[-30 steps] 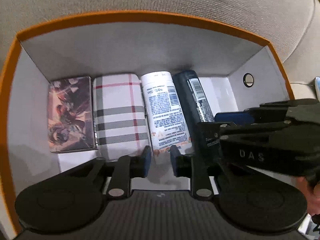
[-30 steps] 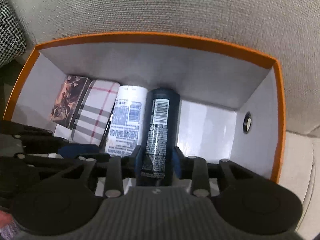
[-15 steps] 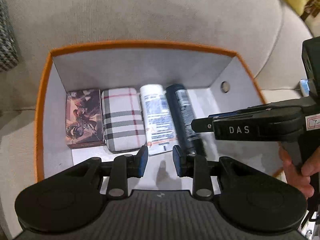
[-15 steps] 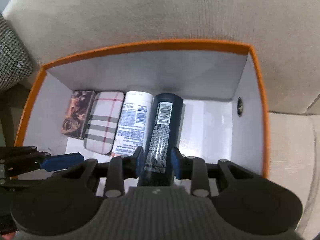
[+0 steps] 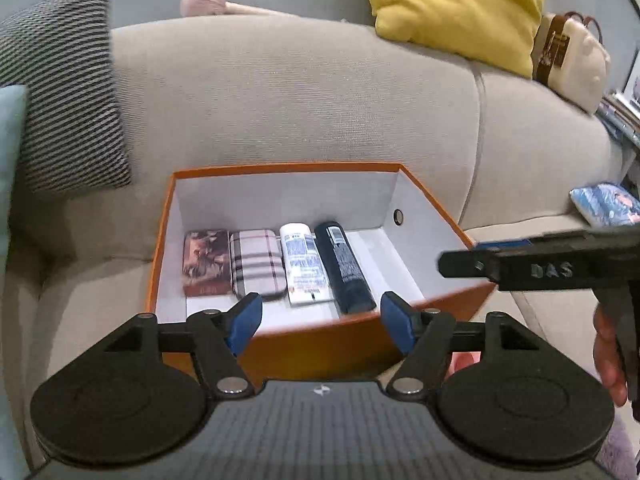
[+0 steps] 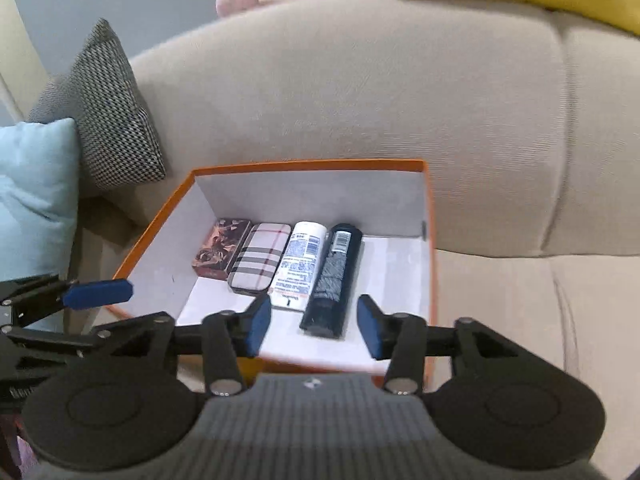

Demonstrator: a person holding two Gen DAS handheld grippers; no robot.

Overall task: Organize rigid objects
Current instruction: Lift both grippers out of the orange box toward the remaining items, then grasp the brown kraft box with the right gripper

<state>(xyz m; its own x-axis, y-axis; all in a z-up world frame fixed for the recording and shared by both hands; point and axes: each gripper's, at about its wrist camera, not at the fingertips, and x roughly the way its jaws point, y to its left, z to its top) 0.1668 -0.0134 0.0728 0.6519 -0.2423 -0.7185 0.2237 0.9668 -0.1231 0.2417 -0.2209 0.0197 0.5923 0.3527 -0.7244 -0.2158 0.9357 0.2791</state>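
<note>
Both your grippers, left [image 5: 321, 322] & right [image 6: 314, 325], have pulled back up out of the orange box [image 5: 320, 342]; jaws just opened, now apart, nothing between. Box sits on beige sofa [image 5: 300, 100] w/ cushions. Inside, side by side: printed box [image 5: 205, 262], plaid case [image 5: 256, 264], white bottle [image 5: 302, 262], black can [image 6: 332, 276].

"DAS" stands on the right gripper [image 5: 484, 258].

Mid-frame, an open orange box [image 5: 320, 338] with a white interior holds four things lying flat side by side: picture card box [image 5: 205, 263], plaid case [image 5: 256, 265], white bottle [image 5: 304, 264], dark can [image 5: 344, 268].
</note>
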